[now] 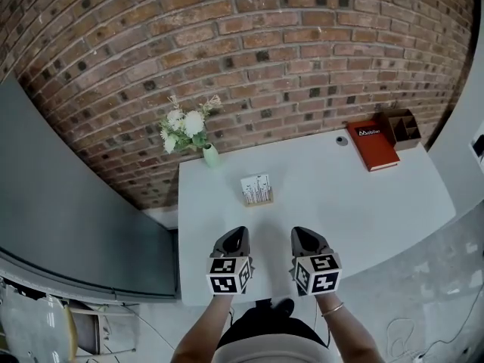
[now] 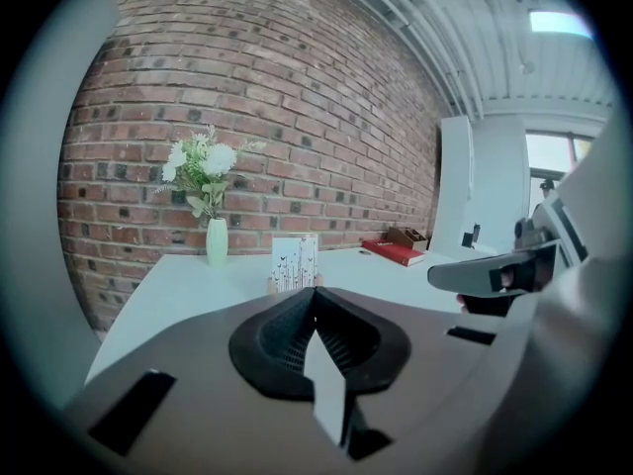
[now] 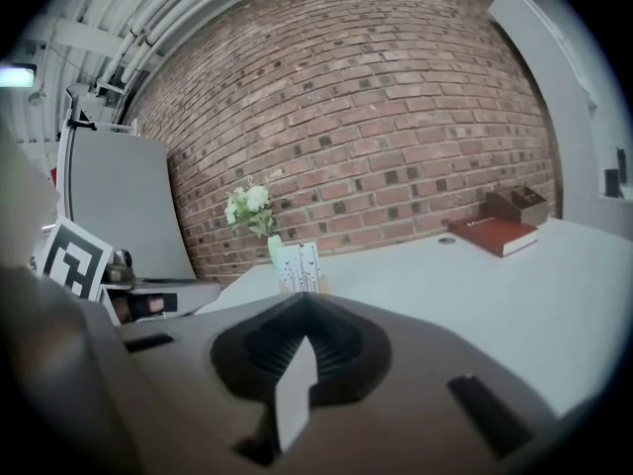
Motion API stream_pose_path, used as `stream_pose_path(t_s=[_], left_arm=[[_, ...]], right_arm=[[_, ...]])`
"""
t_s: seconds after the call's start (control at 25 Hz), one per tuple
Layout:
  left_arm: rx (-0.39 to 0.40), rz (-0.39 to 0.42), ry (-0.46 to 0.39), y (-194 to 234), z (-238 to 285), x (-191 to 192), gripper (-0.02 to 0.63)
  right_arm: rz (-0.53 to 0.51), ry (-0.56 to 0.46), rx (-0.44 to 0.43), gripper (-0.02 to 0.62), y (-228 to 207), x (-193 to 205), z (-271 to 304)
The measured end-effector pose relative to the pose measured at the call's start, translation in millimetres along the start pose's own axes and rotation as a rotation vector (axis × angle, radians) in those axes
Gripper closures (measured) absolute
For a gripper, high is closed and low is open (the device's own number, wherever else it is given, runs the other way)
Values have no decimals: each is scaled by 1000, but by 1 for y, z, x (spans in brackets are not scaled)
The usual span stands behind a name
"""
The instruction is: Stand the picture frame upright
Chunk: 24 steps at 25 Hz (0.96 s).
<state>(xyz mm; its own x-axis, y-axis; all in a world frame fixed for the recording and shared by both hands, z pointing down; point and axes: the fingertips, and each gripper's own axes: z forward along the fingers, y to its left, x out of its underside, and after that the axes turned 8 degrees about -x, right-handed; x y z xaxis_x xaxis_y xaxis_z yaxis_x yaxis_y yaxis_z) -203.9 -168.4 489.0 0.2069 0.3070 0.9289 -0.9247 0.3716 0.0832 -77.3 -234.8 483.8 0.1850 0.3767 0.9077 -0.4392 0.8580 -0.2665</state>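
Tabletop (image 1: 363, 210) stretches wide right of the upright picture frame (image 1: 256, 189).

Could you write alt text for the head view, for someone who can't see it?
A small picture frame stands upright on a white table against a brick wall, seen from above. Near the table's front edge hover the left claw and right claw, both shut and empty. A vase of flowers and a red book sit farther back.
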Motion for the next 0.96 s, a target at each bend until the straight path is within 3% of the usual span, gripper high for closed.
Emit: stream_pose_path(t_s=[0.64,0.96], left_arm=[[-19,-23,-41,5,-14,-15,612],[-21,-24,-20,4,-12,-14,612]], right_arm=[[-23,-27,-8,594,3,-11,-10],[7,-23,7,594,-4,-13,-8]])
